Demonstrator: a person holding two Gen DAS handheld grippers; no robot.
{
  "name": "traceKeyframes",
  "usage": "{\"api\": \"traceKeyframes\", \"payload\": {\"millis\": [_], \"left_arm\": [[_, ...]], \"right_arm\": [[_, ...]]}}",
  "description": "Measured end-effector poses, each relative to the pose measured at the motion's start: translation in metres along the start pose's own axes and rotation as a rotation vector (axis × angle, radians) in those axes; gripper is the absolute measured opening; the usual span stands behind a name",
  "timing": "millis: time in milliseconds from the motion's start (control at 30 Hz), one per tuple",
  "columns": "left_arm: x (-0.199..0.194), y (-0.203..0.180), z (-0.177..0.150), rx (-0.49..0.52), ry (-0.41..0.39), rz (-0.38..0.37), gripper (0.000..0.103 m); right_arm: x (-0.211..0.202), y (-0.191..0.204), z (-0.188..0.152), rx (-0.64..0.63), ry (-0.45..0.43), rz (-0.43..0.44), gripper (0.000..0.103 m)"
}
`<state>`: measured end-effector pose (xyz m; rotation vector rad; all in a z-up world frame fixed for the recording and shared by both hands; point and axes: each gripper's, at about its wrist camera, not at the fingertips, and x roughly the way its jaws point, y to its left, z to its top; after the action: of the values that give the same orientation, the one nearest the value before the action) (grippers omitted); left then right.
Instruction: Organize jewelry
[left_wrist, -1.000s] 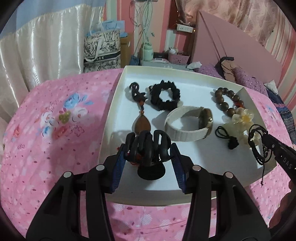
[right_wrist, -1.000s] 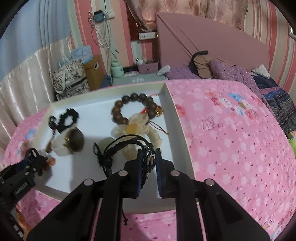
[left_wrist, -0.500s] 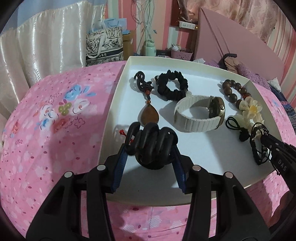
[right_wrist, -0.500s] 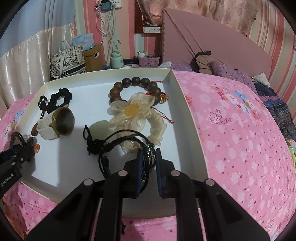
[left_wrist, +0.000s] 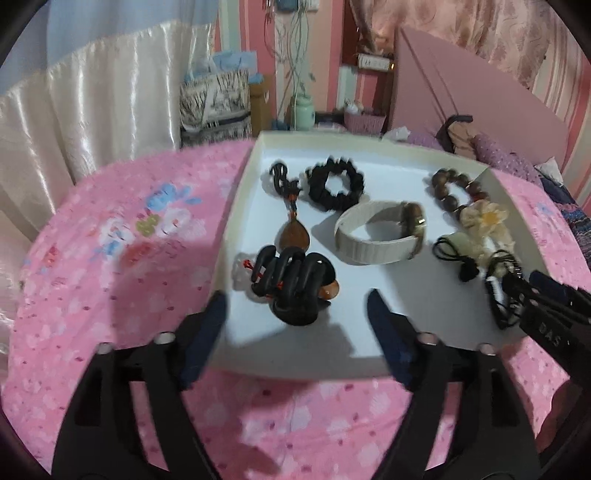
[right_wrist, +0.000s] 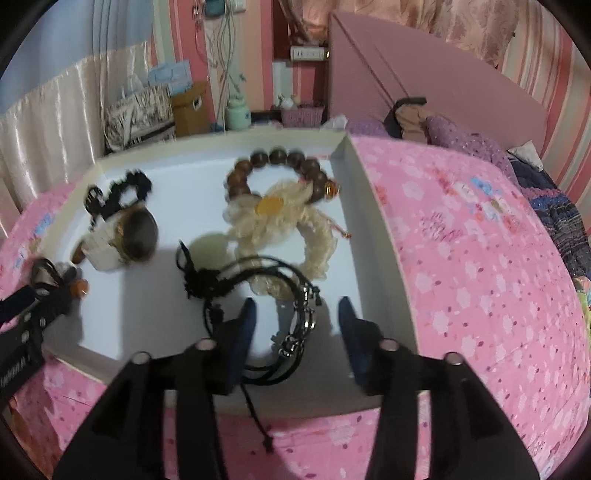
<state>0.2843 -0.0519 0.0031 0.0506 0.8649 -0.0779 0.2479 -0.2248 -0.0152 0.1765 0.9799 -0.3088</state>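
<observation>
A white tray (left_wrist: 295, 365) on the pink bed holds the jewelry. A black claw hair clip (left_wrist: 291, 284) lies at the tray's front left. My left gripper (left_wrist: 297, 309) straddles it with jaws opening wide, and the pads are clear of the clip. A black cord bracelet with metal charms (right_wrist: 295, 328) lies at the tray's front right, between the opening jaws of my right gripper (right_wrist: 298, 314), which no longer press on it. Further back lie a teardrop pendant (left_wrist: 294, 234), a black scrunchie (left_wrist: 336, 184), a white-strap watch (left_wrist: 380, 236), a wooden bead bracelet (right_wrist: 280, 166) and a cream flower scrunchie (right_wrist: 280, 218).
A pale disc on a black cord (right_wrist: 210, 247) rests beside the cord bracelet. The tray's right wall (right_wrist: 373, 221) stands close to the right finger. Pink floral bedding (right_wrist: 480, 277) surrounds the tray. A headboard, bags and a curtain lie beyond.
Both grippers have opened. The left one let go of the hair clip and drew back slightly. The right one released the cord bracelet, which now lies on the tray floor.
</observation>
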Motion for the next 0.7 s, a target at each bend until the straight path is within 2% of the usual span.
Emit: {"api": "traceKeyframes", "payload": {"millis": [100, 233, 300, 433, 533, 700], "left_arm": [[-0.031, 0.003, -0.003, 0.018, -0.047, 0.014, 0.089], [-0.074, 0.019, -0.006, -0.012, -0.108, -0.014, 0.100], [-0.101, 0.024, -0.012, -0.017, -0.154, -0.020, 0.100], [-0.134, 0.030, -0.029, -0.020, -0.176, 0.000, 0.100], [-0.153, 0.033, -0.048, -0.031, -0.203, 0.026, 0.100], [-0.161, 0.048, -0.078, -0.118, -0.201, -0.016, 0.100]], "right_arm": [[-0.020, -0.002, 0.003, -0.005, -0.022, 0.000, 0.054], [-0.067, -0.009, -0.005, -0.011, -0.099, -0.011, 0.082], [-0.090, -0.011, -0.012, -0.025, -0.132, -0.021, 0.088], [-0.129, -0.016, -0.033, -0.024, -0.164, -0.015, 0.096], [-0.146, -0.019, -0.051, -0.008, -0.172, 0.001, 0.096], [-0.165, -0.020, -0.079, -0.002, -0.218, 0.029, 0.096]]}}
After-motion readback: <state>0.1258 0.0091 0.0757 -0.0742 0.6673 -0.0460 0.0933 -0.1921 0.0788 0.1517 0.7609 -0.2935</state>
